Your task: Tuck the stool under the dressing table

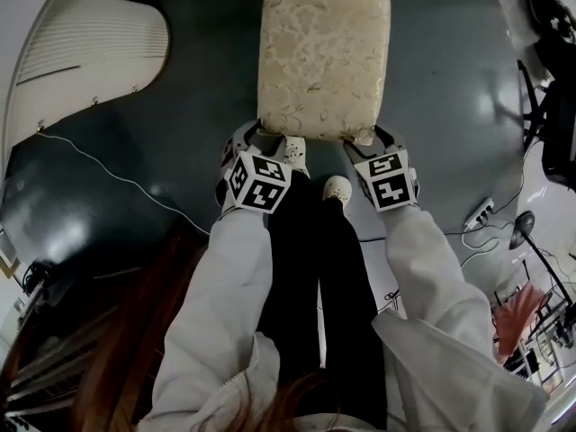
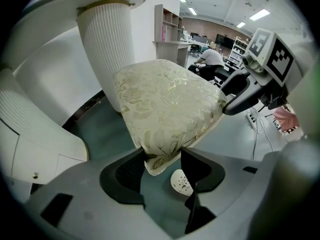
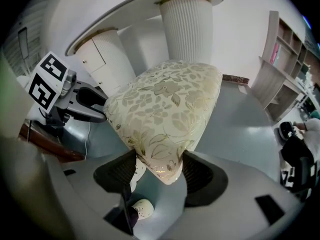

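Head view: gold-patterned cushioned stool (image 1: pixel 324 57) is set on the grey floor (image 1: pixel 450 88), with the white dressing table (image 1: pixel 90 43) at its left. Its near corners are gripped by the left tongs (image 1: pixel 270 142) and right tongs (image 1: pixel 364 140).
Left gripper view: the left tongs are clamped on a cushion corner, and a fluted pedestal (image 2: pixel 105 49) is seen just behind the stool.
Right gripper view: the right tongs are clamped on the other corner.

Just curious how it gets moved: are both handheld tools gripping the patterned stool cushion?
Yes, the left gripper and the right gripper each have their fingers closed on a near corner of the stool.
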Demonstrator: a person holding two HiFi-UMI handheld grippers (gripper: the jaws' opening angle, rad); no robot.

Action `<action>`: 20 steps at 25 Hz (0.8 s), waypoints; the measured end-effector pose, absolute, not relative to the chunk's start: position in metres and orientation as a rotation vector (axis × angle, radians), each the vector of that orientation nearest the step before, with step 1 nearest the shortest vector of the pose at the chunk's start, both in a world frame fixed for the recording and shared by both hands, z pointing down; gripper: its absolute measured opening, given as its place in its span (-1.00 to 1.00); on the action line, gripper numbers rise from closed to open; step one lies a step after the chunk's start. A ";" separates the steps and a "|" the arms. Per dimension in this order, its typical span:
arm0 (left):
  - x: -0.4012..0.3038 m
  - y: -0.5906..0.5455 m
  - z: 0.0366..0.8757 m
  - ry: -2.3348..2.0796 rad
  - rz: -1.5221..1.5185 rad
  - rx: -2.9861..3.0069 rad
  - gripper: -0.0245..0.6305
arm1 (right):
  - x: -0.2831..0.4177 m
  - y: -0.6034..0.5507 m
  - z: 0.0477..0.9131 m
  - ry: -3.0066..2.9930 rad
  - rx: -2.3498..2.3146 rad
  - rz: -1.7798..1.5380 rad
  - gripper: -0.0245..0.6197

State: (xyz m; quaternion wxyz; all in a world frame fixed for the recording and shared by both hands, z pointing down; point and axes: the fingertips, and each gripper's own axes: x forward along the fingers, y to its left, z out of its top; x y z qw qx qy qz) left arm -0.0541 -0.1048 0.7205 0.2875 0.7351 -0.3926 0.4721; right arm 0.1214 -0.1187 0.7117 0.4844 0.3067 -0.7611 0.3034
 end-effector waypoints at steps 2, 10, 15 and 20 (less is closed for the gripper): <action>-0.065 -0.104 0.720 -1.073 1.251 1.943 -0.23 | 0.111 -0.121 0.712 -1.852 0.731 0.732 0.13; -0.085 -0.097 0.717 -1.135 1.208 1.902 -0.24 | 0.088 -0.124 0.710 -1.853 0.673 0.693 0.13; -0.099 -0.096 0.716 -1.169 1.192 1.876 -0.24 | 0.074 -0.127 0.709 -1.861 0.643 0.677 0.13; -0.120 -0.098 0.715 -1.219 1.167 1.840 -0.25 | 0.053 -0.133 0.709 -1.871 0.608 0.651 0.13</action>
